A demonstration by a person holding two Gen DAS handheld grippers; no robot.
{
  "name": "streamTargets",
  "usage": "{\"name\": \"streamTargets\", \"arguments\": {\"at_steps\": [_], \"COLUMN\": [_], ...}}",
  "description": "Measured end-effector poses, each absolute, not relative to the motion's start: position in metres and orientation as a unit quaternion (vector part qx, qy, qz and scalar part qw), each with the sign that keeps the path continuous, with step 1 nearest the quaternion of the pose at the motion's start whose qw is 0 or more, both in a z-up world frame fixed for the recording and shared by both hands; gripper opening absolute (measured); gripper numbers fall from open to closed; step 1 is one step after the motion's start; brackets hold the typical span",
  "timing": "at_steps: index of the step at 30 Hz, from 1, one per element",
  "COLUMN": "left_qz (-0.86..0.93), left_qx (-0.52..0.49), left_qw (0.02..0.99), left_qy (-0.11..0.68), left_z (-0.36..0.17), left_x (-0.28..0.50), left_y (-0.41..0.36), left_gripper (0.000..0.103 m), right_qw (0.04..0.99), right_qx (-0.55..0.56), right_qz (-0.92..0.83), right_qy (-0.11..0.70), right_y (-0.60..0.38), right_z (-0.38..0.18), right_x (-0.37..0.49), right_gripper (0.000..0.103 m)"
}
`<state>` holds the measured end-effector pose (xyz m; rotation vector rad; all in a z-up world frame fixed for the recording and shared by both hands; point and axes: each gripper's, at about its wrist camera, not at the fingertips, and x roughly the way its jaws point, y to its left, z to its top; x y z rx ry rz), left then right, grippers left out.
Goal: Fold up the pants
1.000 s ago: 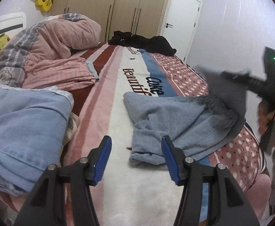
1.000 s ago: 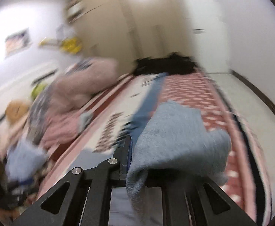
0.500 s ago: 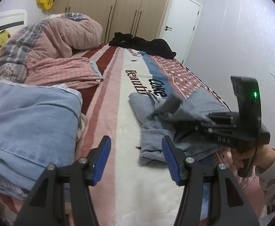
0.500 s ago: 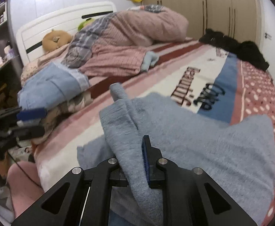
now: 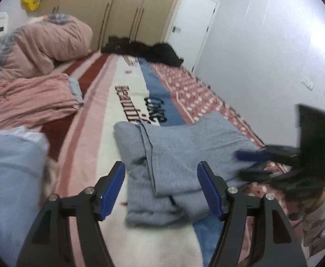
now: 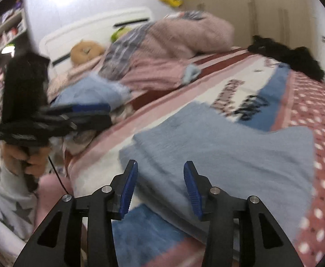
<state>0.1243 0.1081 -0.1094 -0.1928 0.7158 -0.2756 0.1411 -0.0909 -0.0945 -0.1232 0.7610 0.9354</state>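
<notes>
1. The grey pants (image 5: 184, 155) lie folded over themselves on the bed's striped blanket (image 5: 109, 115), near the foot edge, partly over its white band and partly over its blue band, below the printed lettering.
2. One layer of the pants lies flat on top of a thicker bundle underneath; the top layer's edge runs diagonally across the pile.
3. The left gripper (image 5: 161, 189) hovers above the near edge of the pants with its jaws opening and set fairly wide; no cloth is between the blue pads.
4. The right gripper (image 6: 160, 187) hangs over the pants from the other side, its jaws opening to a moderate gap, and the pads press on nothing.
5. A folded pair of light blue jeans (image 5: 8, 178) sits on the left side of the bed, well apart from the pants.
6. A pink quilt (image 5: 39, 51) is heaped toward the head corner, and black clothes (image 5: 144, 51) lie at the far edge.
</notes>
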Motion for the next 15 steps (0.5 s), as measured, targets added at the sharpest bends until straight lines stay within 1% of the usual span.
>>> {"name": "streamTargets", "arguments": {"at_steps": [2, 4, 5, 6, 8, 10, 11, 12, 13, 15], "left_qz": [-0.133, -0.138, -0.136, -0.134, -0.128, -0.114, -0.108, -0.102, -0.102, -0.109], "left_qx": [-0.102, -0.108, -0.106, -0.102, -0.091, -0.061, -0.053, -0.047, -0.049, -0.054], "left_qw": [0.912, 0.902, 0.899, 0.895, 0.893, 0.901, 0.904, 0.907, 0.909, 0.913], "left_qy": [0.374, 0.395, 0.403, 0.412, 0.422, 0.413, 0.410, 0.405, 0.400, 0.390], "left_z": [-0.119, -0.129, -0.134, -0.138, -0.144, -0.142, -0.140, -0.138, -0.136, -0.130], "left_x": [0.148, 0.167, 0.172, 0.176, 0.178, 0.170, 0.167, 0.163, 0.157, 0.146], "left_y": [0.104, 0.097, 0.093, 0.088, 0.080, 0.072, 0.070, 0.071, 0.073, 0.075], "left_gripper": [0.063, 0.060, 0.055, 0.046, 0.035, 0.027, 0.018, 0.013, 0.012, 0.006], "right_qw": [0.835, 0.848, 0.855, 0.863, 0.869, 0.872, 0.872, 0.873, 0.873, 0.873], "right_qx": [-0.035, -0.015, -0.009, -0.001, 0.016, 0.034, 0.044, 0.053, 0.063, 0.084], "right_qz": [0.423, 0.400, 0.386, 0.368, 0.351, 0.339, 0.334, 0.328, 0.322, 0.311], "right_qy": [0.350, 0.347, 0.345, 0.345, 0.348, 0.352, 0.355, 0.358, 0.361, 0.367], "right_y": [-0.114, -0.138, -0.147, -0.160, -0.176, -0.188, -0.194, -0.200, -0.204, -0.212], "right_z": [-0.084, -0.079, -0.078, -0.079, -0.082, -0.087, -0.090, -0.093, -0.096, -0.103], "right_x": [0.145, 0.150, 0.152, 0.156, 0.162, 0.167, 0.170, 0.173, 0.176, 0.184], "right_gripper": [0.044, 0.045, 0.045, 0.045, 0.045, 0.045, 0.045, 0.045, 0.046, 0.047]}}
